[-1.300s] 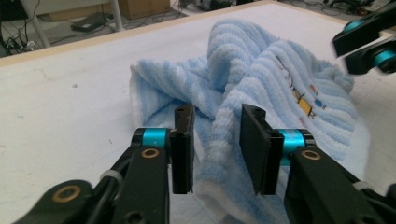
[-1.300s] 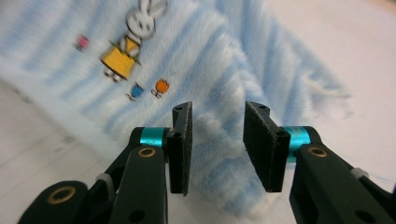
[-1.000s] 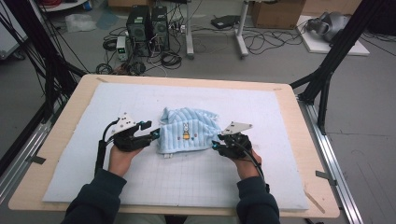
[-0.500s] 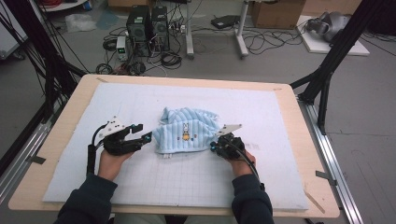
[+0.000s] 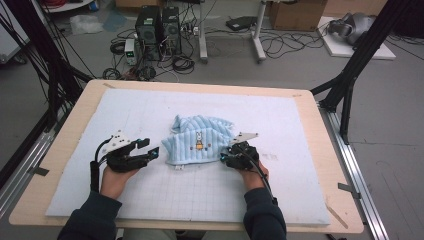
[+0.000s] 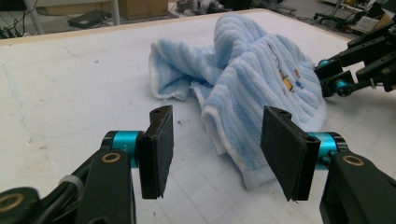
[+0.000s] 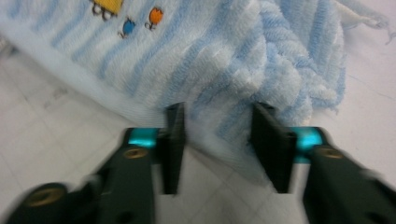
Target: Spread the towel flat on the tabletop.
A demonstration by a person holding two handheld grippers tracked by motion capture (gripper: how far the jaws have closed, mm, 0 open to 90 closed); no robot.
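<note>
Lying crumpled mid-surface, light blue striped terry towel (image 5: 199, 141) on white padded surface (image 5: 150, 200), right gripper (image 7: 217, 140) fingers closing around its near edge, left gripper (image 6: 219, 149) fingers apart, just beside towel.

This is a lab or test room, not a home. At the top of the high view, computer towers (image 5: 159, 25) stand on a bare grey floor (image 5: 385, 125) amid tangled cables (image 5: 280, 45). Cardboard boxes (image 5: 295, 12) sit at the upper right. Black metal frame struts (image 5: 357, 60) rise at both sides of the wooden counter (image 5: 320, 150), which carries a white gridded mat (image 5: 280, 195).
</note>
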